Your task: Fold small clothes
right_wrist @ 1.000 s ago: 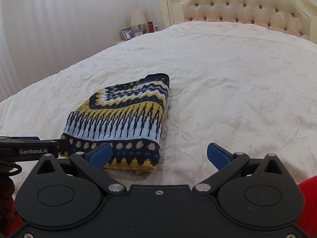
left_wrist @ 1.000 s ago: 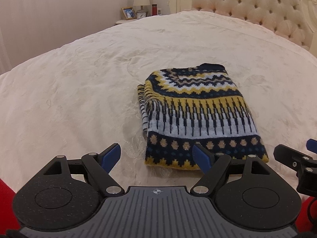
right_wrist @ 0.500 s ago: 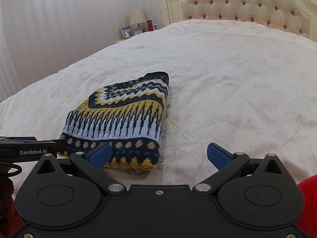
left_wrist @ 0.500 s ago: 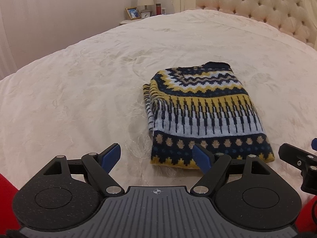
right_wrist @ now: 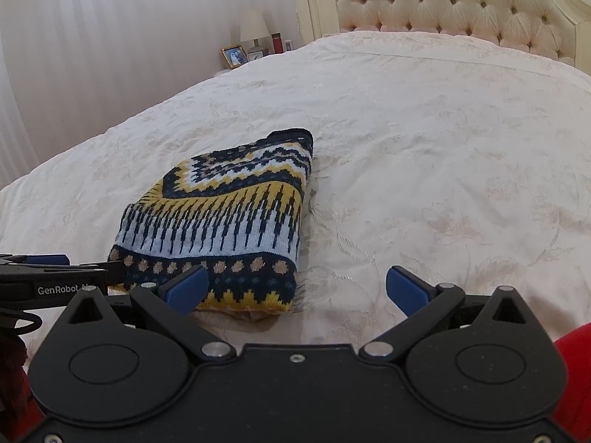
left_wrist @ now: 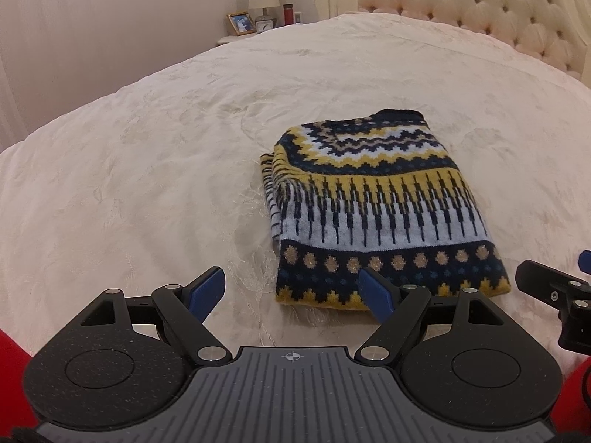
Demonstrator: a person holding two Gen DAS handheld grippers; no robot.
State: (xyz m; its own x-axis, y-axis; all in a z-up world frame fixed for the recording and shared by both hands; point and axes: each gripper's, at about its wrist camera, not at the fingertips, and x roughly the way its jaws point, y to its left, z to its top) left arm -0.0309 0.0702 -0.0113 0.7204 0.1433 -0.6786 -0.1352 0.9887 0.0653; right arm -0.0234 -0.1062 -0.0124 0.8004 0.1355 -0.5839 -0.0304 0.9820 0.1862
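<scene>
Folded sweater (left_wrist: 373, 206) lying flat on the bed (left_wrist: 147, 170), patterned in navy, yellow and pale blue, its dotted hem toward the foot of the bed, its dark collar toward the headboard (left_wrist: 480, 7). Nothing gripping it.

Left tool (left_wrist: 291, 291) released, blue fingers (left_wrist: 207, 289) spread wide, held low over the quilt at the sweater's hem (whether the right-hand finger touches the knit cannot be told). Hem's left corner framed between the fingers.

Right tool (right_wrist: 297, 288) likewise released, fingers (right_wrist: 406, 289) wide apart, held low just before the hem's right corner; one finger overlapping the hem in view, the other over bare quilt. Seen from the left wrist view, the right tool (left_wrist: 554, 288) just beside the hem's right end; from the right wrist view, the left tool (right_wrist: 59, 273) at the hem's left end.

Beyond the bed's far left corner, a nightstand (right_wrist: 229, 72) carrying a lamp (right_wrist: 255, 31), a photo frame (right_wrist: 234, 56) and a red bottle (right_wrist: 276, 42).
</scene>
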